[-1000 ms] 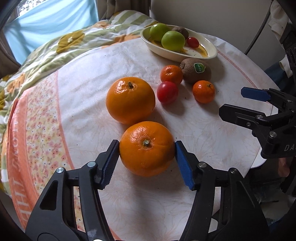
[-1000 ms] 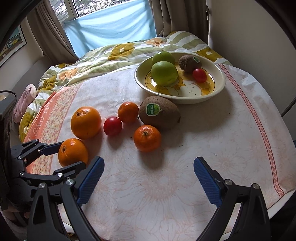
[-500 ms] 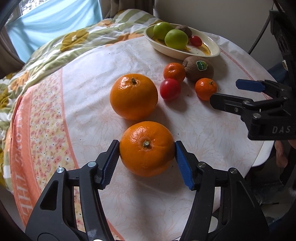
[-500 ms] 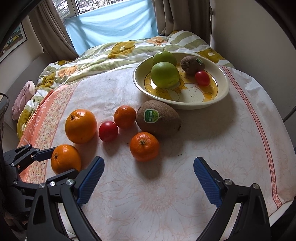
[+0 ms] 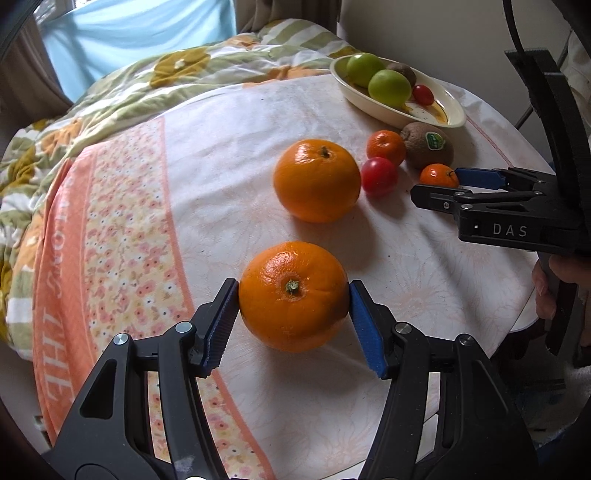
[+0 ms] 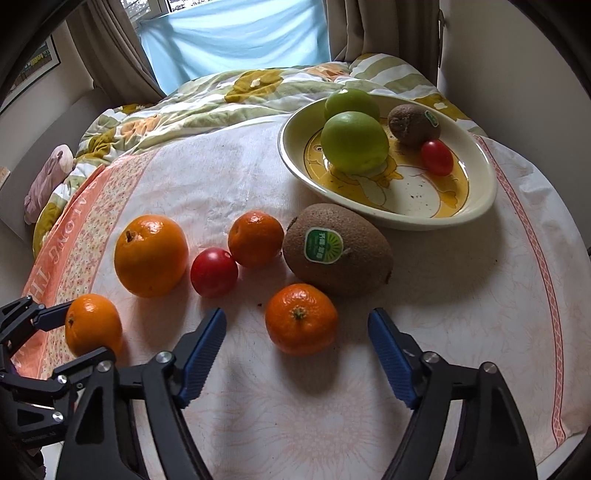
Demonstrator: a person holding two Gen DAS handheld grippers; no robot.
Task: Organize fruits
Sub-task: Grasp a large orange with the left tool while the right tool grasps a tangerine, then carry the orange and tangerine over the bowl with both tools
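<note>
Black tool (image 5: 293,321) frames, blue ribbed pads (image 5: 365,332), silver screws — "DAS" lettering

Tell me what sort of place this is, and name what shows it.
Most likely a bedroom in a home. A flowered quilt lies rumpled on a bed right behind the round cloth-covered table, curtains hang at a window, and a framed picture is on the wall.
</note>
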